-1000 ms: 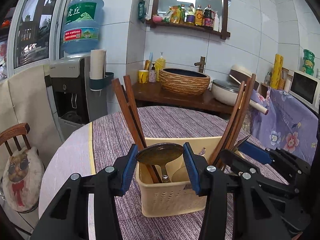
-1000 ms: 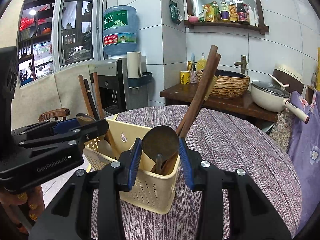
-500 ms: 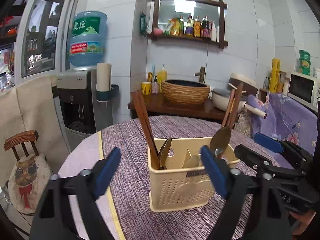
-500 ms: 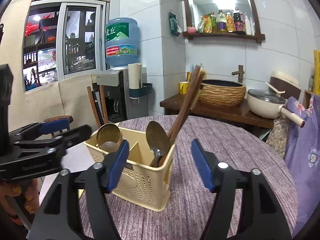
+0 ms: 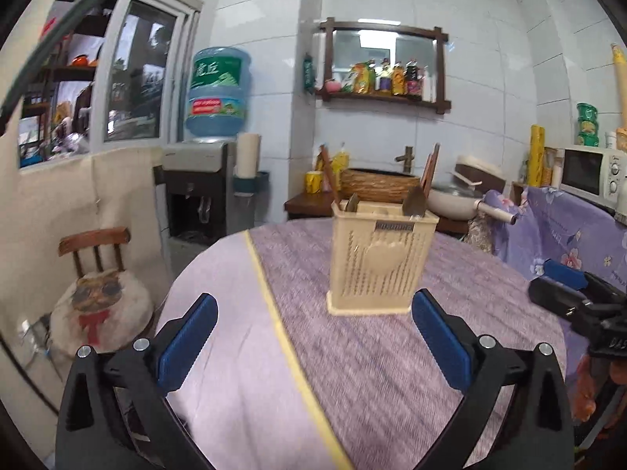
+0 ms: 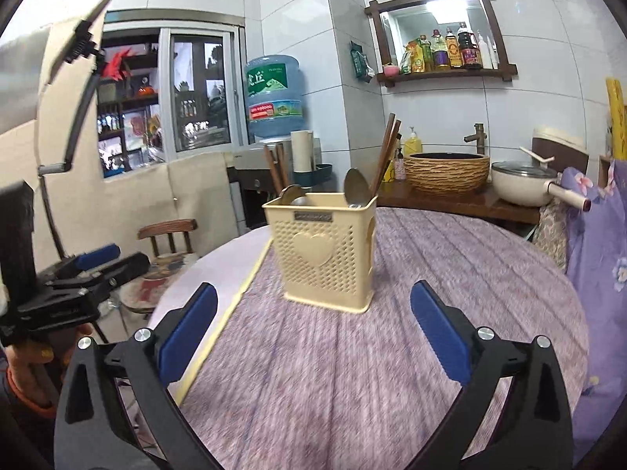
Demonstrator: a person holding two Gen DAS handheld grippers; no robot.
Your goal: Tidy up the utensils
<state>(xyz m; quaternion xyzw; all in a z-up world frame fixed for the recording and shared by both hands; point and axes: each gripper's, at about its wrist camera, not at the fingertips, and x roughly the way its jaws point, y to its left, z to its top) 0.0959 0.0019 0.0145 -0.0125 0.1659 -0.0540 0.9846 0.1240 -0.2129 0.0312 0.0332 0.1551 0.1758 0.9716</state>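
Observation:
A cream plastic utensil basket (image 5: 380, 264) with a heart on its side stands on the round table; it also shows in the right wrist view (image 6: 327, 248). Two metal spoons (image 6: 357, 188) and brown wooden chopsticks (image 6: 386, 152) stand upright inside it. My left gripper (image 5: 313, 335) is wide open and empty, held back from the basket above the table. My right gripper (image 6: 313, 325) is also wide open and empty, a little back from the basket.
The table carries a purple cloth (image 6: 431, 282) with a yellow-edged pale strip (image 5: 219, 274) on its left. A wooden chair with a cat cushion (image 5: 98, 293) stands left of the table. A water dispenser (image 5: 211, 180) and a counter with a woven basin (image 6: 446, 170) stand behind.
Both grippers opened, let go of the spoons into the basket, and drew back from it. The basket now looks smaller and farther away.

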